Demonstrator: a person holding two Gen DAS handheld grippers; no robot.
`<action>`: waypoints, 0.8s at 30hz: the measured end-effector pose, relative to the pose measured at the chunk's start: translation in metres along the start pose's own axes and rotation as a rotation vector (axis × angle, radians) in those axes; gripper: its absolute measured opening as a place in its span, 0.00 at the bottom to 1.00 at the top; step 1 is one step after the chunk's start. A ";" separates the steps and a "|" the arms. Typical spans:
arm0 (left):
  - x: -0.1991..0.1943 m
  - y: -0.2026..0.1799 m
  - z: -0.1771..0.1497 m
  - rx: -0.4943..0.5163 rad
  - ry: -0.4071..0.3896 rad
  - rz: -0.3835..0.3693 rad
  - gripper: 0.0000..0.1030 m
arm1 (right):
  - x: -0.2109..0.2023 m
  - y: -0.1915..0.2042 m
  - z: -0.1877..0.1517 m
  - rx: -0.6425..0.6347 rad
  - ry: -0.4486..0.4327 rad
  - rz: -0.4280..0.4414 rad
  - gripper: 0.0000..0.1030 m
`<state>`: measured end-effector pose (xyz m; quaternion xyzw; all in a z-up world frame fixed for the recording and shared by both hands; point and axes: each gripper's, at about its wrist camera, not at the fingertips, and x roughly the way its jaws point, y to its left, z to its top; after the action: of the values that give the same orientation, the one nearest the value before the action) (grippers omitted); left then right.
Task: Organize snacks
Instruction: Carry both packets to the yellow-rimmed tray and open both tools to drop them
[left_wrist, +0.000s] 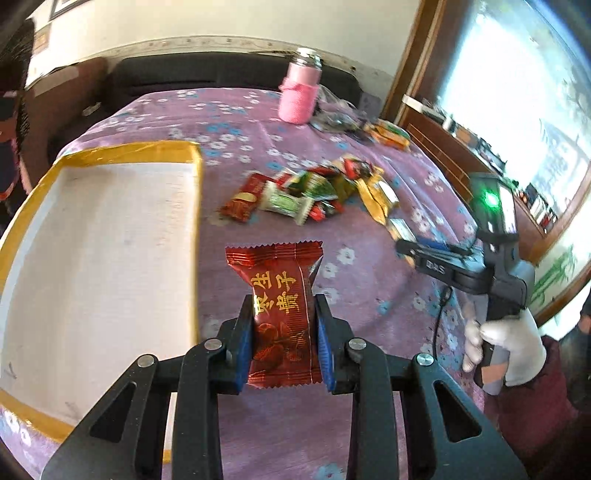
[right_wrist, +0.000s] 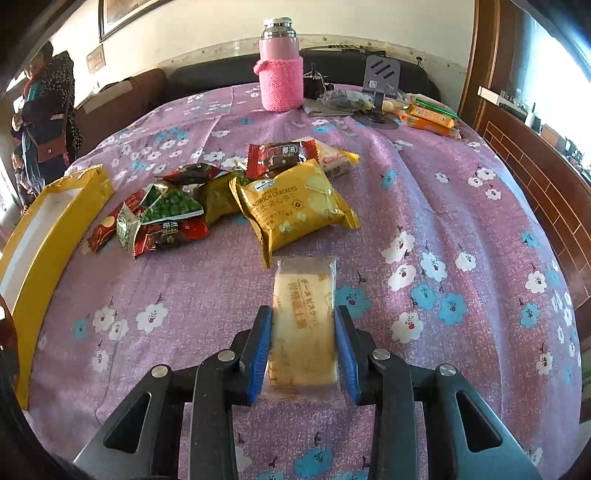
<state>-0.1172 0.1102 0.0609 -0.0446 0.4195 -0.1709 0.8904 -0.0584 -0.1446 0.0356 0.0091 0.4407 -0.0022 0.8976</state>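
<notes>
My left gripper (left_wrist: 283, 306) is shut on a red snack packet with gold writing (left_wrist: 279, 291), held upright above the purple floral cloth, just right of the yellow-rimmed white box (left_wrist: 99, 266). My right gripper (right_wrist: 303, 321) has its blue pads pressed on both sides of a pale cracker packet (right_wrist: 304, 317) that lies on the cloth. Beyond it lies a yellow sandwich-cracker pack (right_wrist: 295, 206) and a heap of red and green snack packets (right_wrist: 162, 210). In the left wrist view the same heap (left_wrist: 306, 195) lies ahead, and the right gripper's body (left_wrist: 491, 236) shows at right, held by a white-gloved hand (left_wrist: 517, 339).
A pink knit-covered bottle (right_wrist: 280, 70) stands at the table's far side, with a phone stand (right_wrist: 380, 85), a dark bag and orange packets (right_wrist: 428, 114) to its right. The yellow box (right_wrist: 44, 236) lies at the left edge. People stand at far left (right_wrist: 44, 110). A sofa lines the back.
</notes>
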 end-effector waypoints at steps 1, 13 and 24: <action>-0.005 0.006 0.000 -0.009 -0.008 0.003 0.26 | -0.002 -0.001 -0.001 0.007 0.002 0.018 0.34; -0.051 0.111 0.017 -0.112 -0.052 0.262 0.26 | -0.088 0.095 0.027 -0.096 -0.076 0.418 0.33; -0.028 0.189 -0.010 -0.220 0.077 0.404 0.27 | -0.037 0.279 0.013 -0.260 0.149 0.652 0.33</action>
<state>-0.0908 0.2979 0.0328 -0.0499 0.4695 0.0558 0.8797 -0.0675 0.1341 0.0771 0.0349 0.4753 0.3410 0.8103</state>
